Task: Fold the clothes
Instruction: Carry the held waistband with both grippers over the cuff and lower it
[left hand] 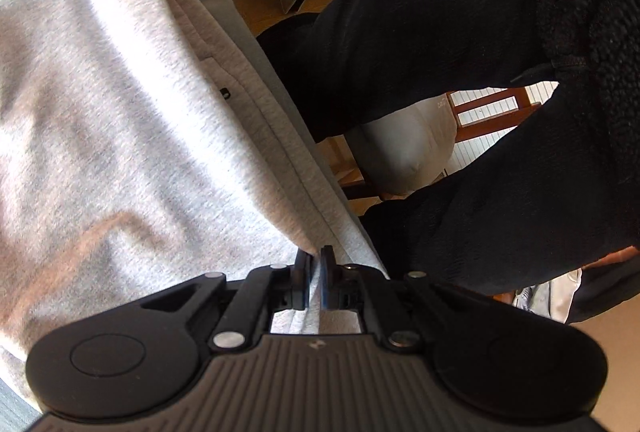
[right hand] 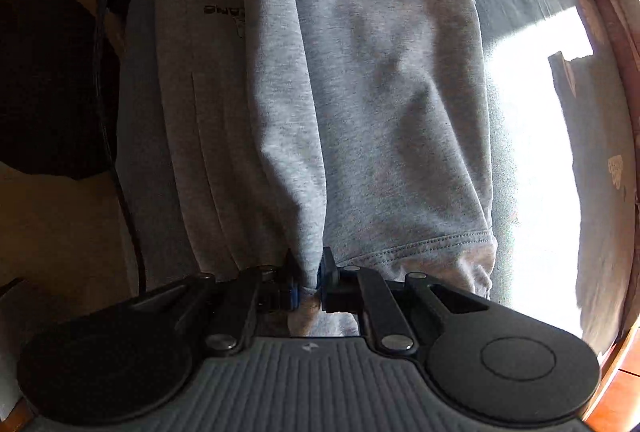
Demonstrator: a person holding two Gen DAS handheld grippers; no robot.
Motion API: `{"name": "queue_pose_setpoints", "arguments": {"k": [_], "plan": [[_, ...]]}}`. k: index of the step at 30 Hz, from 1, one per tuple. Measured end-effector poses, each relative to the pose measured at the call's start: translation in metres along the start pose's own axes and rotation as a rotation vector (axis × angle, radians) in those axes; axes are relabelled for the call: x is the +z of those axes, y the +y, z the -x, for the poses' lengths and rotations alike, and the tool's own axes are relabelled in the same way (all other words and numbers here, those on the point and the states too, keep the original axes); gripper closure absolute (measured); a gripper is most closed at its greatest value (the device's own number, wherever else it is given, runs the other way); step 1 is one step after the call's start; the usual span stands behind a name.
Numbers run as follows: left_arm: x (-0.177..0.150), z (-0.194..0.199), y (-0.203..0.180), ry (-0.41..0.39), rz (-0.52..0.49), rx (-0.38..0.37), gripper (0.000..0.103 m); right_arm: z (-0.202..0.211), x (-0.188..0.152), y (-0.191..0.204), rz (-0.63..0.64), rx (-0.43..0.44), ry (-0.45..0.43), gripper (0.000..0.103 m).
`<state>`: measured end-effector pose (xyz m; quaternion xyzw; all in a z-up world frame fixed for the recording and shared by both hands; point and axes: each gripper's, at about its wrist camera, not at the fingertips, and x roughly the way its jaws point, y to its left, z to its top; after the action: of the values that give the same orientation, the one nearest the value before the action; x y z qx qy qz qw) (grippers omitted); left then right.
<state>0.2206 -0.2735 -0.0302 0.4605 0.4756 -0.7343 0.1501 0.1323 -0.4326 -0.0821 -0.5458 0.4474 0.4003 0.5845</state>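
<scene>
Both tools pinch one grey garment by its edge to carry a fold across the bench.

The left tool (left hand: 316,274) is clamped on a fold of the grey sweatshirt (left hand: 132,119), near the bench edge beside the person's dark trousers (left hand: 460,43). The right tool (right hand: 309,278) is likewise clamped on bunched cloth beside the stitched hem (right hand: 432,246), probably so the doubled panel stays taut while lowered onto the layer below.

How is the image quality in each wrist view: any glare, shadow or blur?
Left wrist view: grey garment brightly lit and slightly motion-soft; the person's dark clothing loses detail. Right wrist view: a sunlight patch blows out on the right, the left side is in deep shadow; fisheye bending at edges.
</scene>
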Motion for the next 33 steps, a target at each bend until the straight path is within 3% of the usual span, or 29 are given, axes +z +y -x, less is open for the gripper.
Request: {"name": "queue_pose_setpoints", "arguments": {"k": [7, 16, 20, 22, 30, 33], "plan": [[0.038, -0.039, 0.006, -0.007, -0.04, -0.015, 0.1, 0.003, -0.005, 0.008, -0.015, -0.012, 0.045, 0.091], [0.028, -0.048, 0.011, -0.013, -0.031, -0.02, 0.1, 0.002, 0.0, 0.007, -0.055, -0.035, 0.047, 0.09], [0.024, -0.045, 0.013, -0.012, -0.023, -0.013, 0.1, 0.006, -0.003, 0.011, -0.07, -0.041, 0.061, 0.071], [0.023, -0.047, 0.013, -0.015, -0.013, -0.012, 0.1, 0.011, -0.007, 0.013, -0.077, -0.041, 0.065, 0.071], [0.025, -0.053, 0.009, -0.031, -0.015, 0.011, 0.099, 0.048, -0.026, -0.002, -0.283, 0.076, 0.062, 0.071], [0.027, -0.053, 0.009, -0.055, 0.0, 0.006, 0.099, 0.059, -0.039, 0.002, -0.419, 0.112, 0.074, 0.071]]}}
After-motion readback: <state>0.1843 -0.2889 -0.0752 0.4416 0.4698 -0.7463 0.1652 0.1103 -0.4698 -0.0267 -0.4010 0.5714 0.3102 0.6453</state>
